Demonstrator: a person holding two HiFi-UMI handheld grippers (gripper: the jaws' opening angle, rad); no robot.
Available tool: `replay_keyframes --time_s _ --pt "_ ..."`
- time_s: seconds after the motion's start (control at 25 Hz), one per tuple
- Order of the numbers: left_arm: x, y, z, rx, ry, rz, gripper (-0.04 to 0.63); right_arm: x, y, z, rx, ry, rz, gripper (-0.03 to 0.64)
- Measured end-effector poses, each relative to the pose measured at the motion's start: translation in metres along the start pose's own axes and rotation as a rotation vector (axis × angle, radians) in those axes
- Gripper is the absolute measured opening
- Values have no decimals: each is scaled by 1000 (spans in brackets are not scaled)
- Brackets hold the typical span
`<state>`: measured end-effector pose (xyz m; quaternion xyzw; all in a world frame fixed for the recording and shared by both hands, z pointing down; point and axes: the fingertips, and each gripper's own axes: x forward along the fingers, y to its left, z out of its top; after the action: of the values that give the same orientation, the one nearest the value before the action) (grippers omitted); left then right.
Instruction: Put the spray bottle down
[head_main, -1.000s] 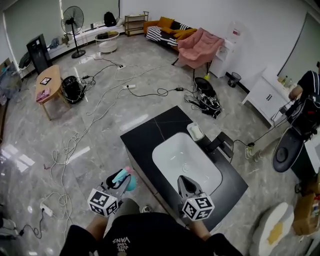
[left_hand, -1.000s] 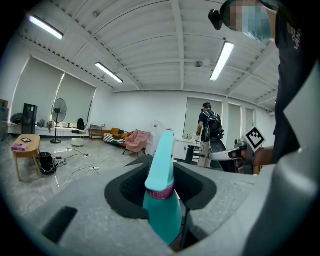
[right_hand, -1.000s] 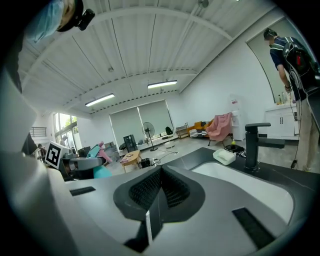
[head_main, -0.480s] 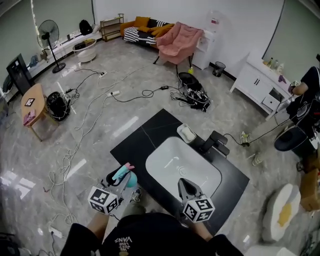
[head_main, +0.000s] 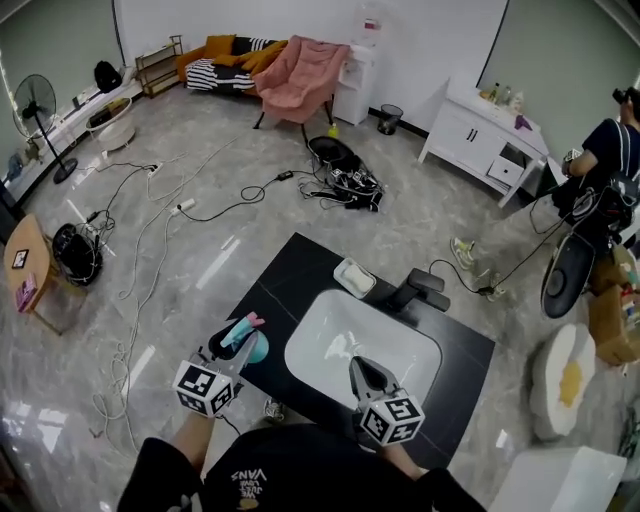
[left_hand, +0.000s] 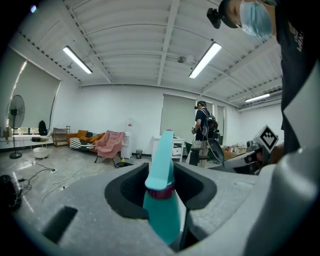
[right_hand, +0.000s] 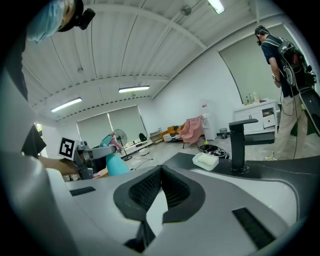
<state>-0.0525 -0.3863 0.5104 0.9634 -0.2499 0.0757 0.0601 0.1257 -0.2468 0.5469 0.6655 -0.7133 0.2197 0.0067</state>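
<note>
The left gripper (left_hand: 165, 172) pinches the teal spray bottle (left_hand: 161, 207) lengthwise between its jaws, nozzle pointing forward; the right gripper (right_hand: 159, 172) has its jaws pressed together.

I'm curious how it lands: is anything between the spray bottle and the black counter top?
Nothing visible does. The counter corner nearest the held spray bottle is bare; the soap dish sits farther back.

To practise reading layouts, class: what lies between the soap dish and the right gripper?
The white sink basin, bare; the head view shows it stretching from the soap dish to the right gripper.
</note>
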Motion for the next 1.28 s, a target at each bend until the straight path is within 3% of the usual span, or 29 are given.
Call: replay_keyframes --time_s 0.52,1.0,1.28 --pt "105 65 23 56 -18 -158 152 30 -16 10 66 -30 -211 2" --pt "197 65 5 78 20 -288 152 8 -31 5 124 -43 -408 2" --pt "238 70 -8 76 23 -293 152 -8 -35 -2 152 -43 -498 2"
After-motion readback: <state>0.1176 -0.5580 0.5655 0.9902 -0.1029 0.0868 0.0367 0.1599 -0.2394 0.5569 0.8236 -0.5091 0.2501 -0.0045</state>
